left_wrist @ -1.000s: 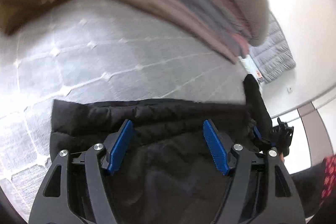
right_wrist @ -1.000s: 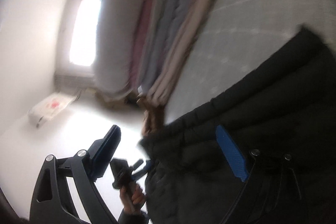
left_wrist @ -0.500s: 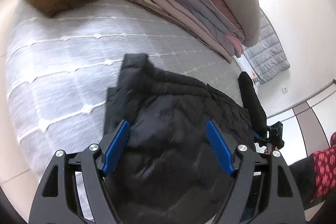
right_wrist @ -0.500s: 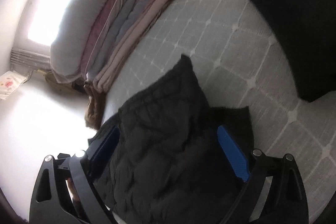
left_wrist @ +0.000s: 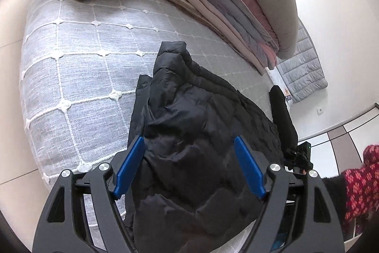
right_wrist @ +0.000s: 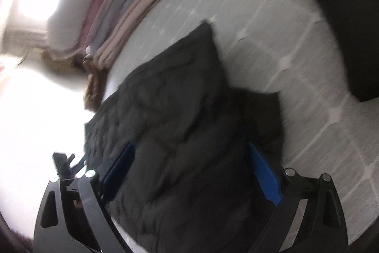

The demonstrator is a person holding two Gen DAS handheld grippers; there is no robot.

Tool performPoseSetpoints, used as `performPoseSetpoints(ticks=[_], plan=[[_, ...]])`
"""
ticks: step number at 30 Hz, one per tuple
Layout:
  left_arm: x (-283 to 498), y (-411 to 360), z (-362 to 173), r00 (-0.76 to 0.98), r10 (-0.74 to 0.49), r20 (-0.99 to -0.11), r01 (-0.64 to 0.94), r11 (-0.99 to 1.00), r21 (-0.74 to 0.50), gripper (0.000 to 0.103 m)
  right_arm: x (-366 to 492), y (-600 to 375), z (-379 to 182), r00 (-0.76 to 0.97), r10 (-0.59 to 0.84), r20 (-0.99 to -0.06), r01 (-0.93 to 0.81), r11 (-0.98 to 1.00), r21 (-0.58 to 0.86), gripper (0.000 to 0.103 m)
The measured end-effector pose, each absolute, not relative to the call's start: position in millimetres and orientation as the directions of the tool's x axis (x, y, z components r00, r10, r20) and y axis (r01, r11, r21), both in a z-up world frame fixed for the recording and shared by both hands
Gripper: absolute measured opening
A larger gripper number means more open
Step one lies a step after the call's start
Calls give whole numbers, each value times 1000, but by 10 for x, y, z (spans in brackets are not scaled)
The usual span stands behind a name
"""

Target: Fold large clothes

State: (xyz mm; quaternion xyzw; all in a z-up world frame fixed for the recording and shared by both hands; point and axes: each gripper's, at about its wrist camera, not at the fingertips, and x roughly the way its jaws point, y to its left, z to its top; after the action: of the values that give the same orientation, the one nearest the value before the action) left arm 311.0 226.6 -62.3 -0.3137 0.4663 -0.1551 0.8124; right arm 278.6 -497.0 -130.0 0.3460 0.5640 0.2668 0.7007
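Left gripper point(left_wrist: 189, 170), jaws spread wide and empty, above the black quilted jacket point(left_wrist: 194, 139) lying bunched on the bed point(left_wrist: 78, 68). Right gripper point(right_wrist: 189, 177) likewise spread, empty, over the same jacket. Step: between folds; next, regrasp an edge.

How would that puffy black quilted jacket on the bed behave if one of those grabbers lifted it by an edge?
The puffy black quilted jacket would probably sag and unfold: it already lies in soft creases and humps on the grey checked bedspread. Its padded look suggests it is light for its bulk. The smooth shell fabric may slip between the blue pads, so a pinch on a thick fold seems safer.
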Motion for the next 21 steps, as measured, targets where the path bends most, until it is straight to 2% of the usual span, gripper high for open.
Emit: performPoseSetpoints(ticks=[2, 4, 5, 6, 7, 9, 12, 17, 21], plan=[[3103, 2236, -632, 518, -547, -658, -43, 752, -658, 75, 2792, -4960, -1288, 232, 785, -574, 4, 590, 808, 91], [3091, 2205, -646, 517, -548, -658, -47, 749, -661, 77, 2799, -4934, -1319, 233, 780, -581, -4, 598, 802, 90], [3088, 2193, -652, 517, -548, -658, -50, 748, -662, 77, 2799, -4908, -1332, 234, 763, -603, -12, 623, 782, 77], [3079, 2181, -656, 517, -548, -657, -54, 746, -664, 77, 2799, -4885, -1326, 230, 735, -638, -10, 657, 754, 33], [3073, 2177, -656, 517, -548, -657, -56, 744, -665, 77, 2775, -4858, -1299, 232, 728, -646, -15, 666, 746, 25], [3044, 2160, -653, 518, -547, -658, -57, 745, -665, 77, 2702, -4861, -1265, 243, 711, -660, -36, 687, 726, 19], [3013, 2167, -663, 521, -548, -654, -64, 739, -670, 77, 2675, -4766, -1190, 291, 706, -646, -31, 681, 731, 14], [2962, 2150, -673, 526, -556, -643, -69, 726, -685, 77, 2395, -4843, -873, 388, 700, -600, -54, 667, 743, 12], [2934, 2049, -634, 519, -562, -644, -50, 732, -679, 77, 2321, -4854, -762, 390, 676, -625, -49, 693, 720, 12]])
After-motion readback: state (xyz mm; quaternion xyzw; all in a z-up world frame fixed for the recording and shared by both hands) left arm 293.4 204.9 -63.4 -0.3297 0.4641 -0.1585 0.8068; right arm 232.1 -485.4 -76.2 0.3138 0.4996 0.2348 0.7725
